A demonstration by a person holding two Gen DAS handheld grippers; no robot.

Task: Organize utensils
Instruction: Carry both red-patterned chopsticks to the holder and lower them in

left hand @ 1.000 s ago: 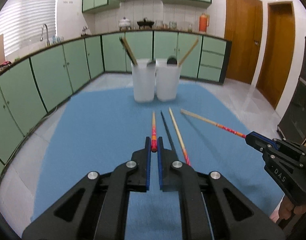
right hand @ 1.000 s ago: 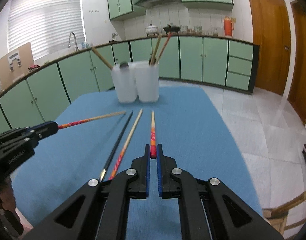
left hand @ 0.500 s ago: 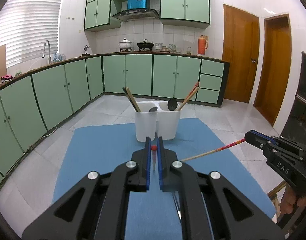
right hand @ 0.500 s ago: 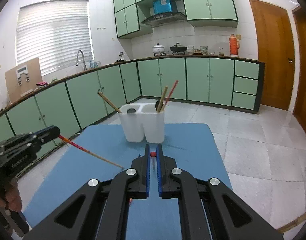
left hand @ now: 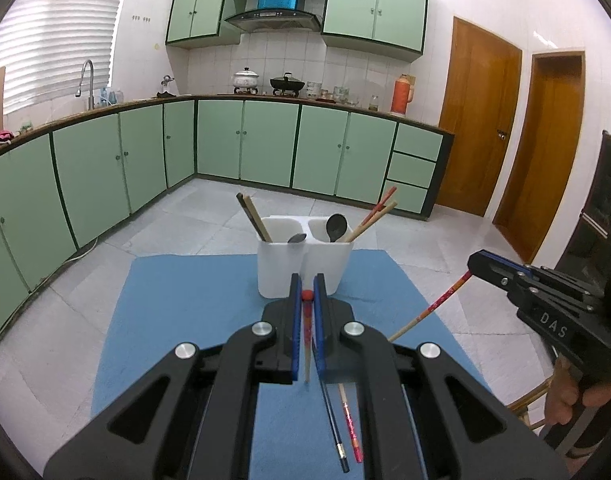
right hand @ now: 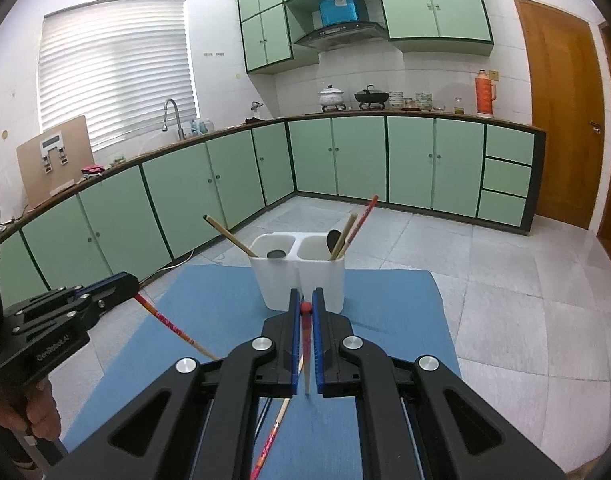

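A white two-compartment holder (left hand: pixel 305 264) (right hand: pixel 301 276) stands at the far end of the blue mat (left hand: pixel 185 300) (right hand: pixel 385 304), with chopsticks and spoons in it. My left gripper (left hand: pixel 306 280) is shut on a red-ended chopstick (left hand: pixel 306 340), held above the mat just short of the holder. My right gripper (right hand: pixel 304 294) is shut on a like chopstick (right hand: pixel 305 344). Each gripper shows in the other's view, left gripper (right hand: pixel 129 284) and right gripper (left hand: pixel 475 264), with its chopstick slanting down. A black chopstick (left hand: pixel 333 424) and a red-patterned chopstick (left hand: pixel 349 424) lie on the mat.
The mat covers a small table with tiled floor all round it. Green cabinets (left hand: pixel 265 144) line the far and left walls, and wooden doors (left hand: pixel 477 128) stand at the right. A wooden chair (left hand: pixel 533 396) is beside the table's right edge.
Both grippers have risen, each lifting its chopstick off the mat. The chopsticks, which lay flat before, now hang tilted down from the closed jaws.
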